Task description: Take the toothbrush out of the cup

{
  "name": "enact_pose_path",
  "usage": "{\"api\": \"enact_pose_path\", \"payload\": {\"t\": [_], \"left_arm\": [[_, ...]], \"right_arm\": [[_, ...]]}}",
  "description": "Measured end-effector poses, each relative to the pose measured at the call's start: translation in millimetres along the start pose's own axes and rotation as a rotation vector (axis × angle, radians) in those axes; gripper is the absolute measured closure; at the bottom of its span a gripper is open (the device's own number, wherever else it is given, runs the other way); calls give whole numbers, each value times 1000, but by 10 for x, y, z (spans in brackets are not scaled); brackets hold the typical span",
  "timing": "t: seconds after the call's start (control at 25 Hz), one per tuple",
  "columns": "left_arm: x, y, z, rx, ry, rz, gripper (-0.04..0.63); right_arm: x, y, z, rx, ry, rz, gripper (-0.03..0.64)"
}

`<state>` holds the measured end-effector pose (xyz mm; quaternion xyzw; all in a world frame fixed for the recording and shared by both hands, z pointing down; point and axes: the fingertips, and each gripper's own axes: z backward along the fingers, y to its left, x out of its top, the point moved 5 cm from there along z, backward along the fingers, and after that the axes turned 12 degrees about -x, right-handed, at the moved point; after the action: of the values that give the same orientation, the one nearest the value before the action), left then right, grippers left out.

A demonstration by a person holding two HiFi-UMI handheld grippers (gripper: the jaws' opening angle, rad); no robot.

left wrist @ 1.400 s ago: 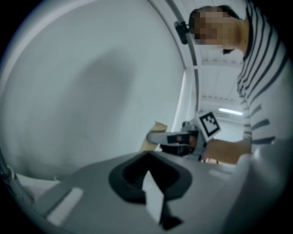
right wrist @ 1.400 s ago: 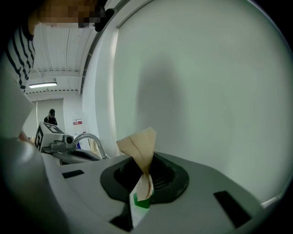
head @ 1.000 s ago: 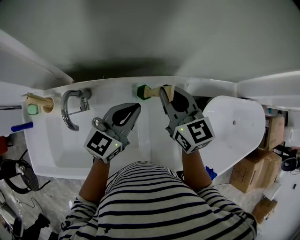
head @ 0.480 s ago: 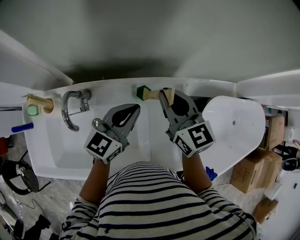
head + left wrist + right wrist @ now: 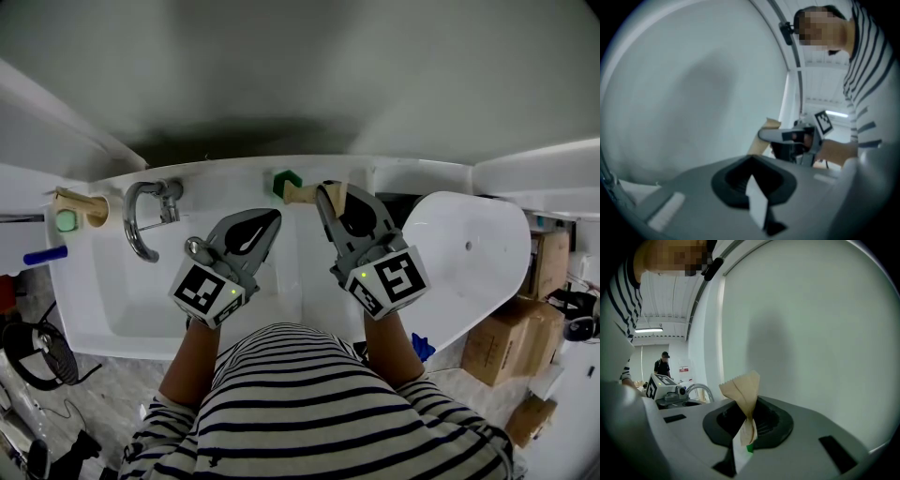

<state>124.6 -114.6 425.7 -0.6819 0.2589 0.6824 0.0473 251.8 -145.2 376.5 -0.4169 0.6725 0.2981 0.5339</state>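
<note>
clamping the tan paper-wrapped toothbrush (image 5: 306,194), jaws of the right gripper (image 5: 324,193) sit just right of the small green cup (image 5: 285,181); the brush axis runs sideways (left gripper (image 5: 271,218) closed, empty, farther).

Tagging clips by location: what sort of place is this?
Likely a bathroom mock-up inside a workshop or storeroom: a white sink with a tap against a bare wall, and cardboard boxes stacked alongside.

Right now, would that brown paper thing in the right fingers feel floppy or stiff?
Probably floppy: the paper wrapper is creased and twisted where the right gripper pinches it. Likely light too, since it stands up unsupported.
</note>
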Motion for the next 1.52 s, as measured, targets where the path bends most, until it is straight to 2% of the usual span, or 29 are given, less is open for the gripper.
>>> {"api": "enact_pose_path", "payload": {"t": [0.96, 1.52], "left_arm": [[65, -112, 58, 1, -9, -22, 588], [212, -411, 195, 16, -26, -72, 588]], "right_arm": [[10, 132, 150, 24, -3, 11, 584], [118, 254, 450, 31, -43, 27, 584]]}}
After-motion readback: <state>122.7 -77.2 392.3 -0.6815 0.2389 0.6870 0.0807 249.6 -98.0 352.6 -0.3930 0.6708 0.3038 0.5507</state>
